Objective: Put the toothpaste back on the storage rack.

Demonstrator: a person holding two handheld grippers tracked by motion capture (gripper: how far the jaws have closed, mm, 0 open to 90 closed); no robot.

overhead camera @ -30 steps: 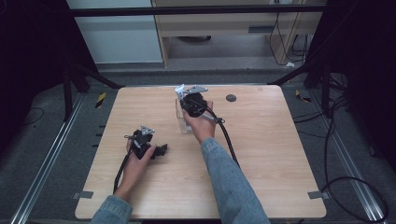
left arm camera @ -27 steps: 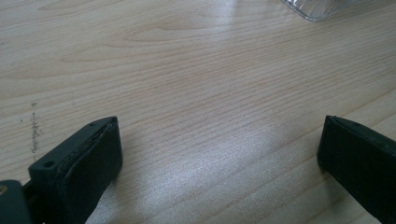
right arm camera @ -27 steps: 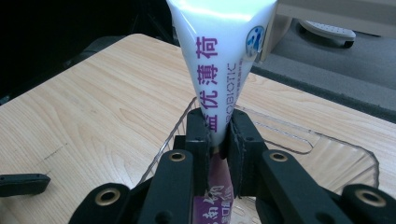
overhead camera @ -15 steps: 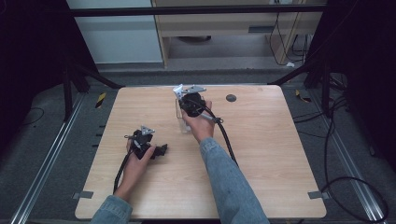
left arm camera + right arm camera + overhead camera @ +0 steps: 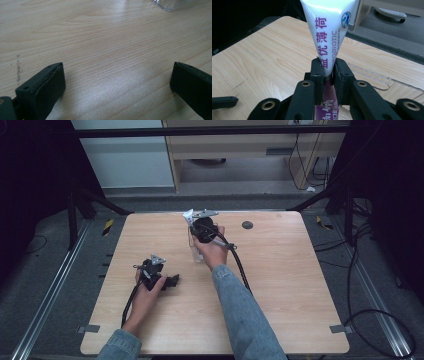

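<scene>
Right gripper (image 5: 327, 68) is clenched on a toothpaste tube (image 5: 328, 30), jaws pinching it low on the body, crimped flat end fanning out above. In the high view the right gripper (image 5: 202, 227) sits at the far-middle of the tabletop (image 5: 300, 285), directly over a clear glass container (image 5: 194, 251), tube tip (image 5: 188, 214) poking out toward the far edge. The step looks like lowering or standing the tube into that clear container. To do it well: keep the pinch firm without squashing the soft body, line the tube's long axis up with the opening, go down slowly, let go only once the bottom is supported. The glass is transparent and its rim is hard to read, so a clip on the wall is the risk.

Left gripper (image 5: 159, 274) rests low on the near-left tabletop, jaws spread wide, nothing between them; its own view shows bare wood grain and a corner of the clear container (image 5: 172, 4) at the top edge.

Tube: white, glossy, purple Chinese characters plus "PROBIOTIC" print, small blue round logo, purple lower band. Soft laminate, will likely dent under pressure.
</scene>
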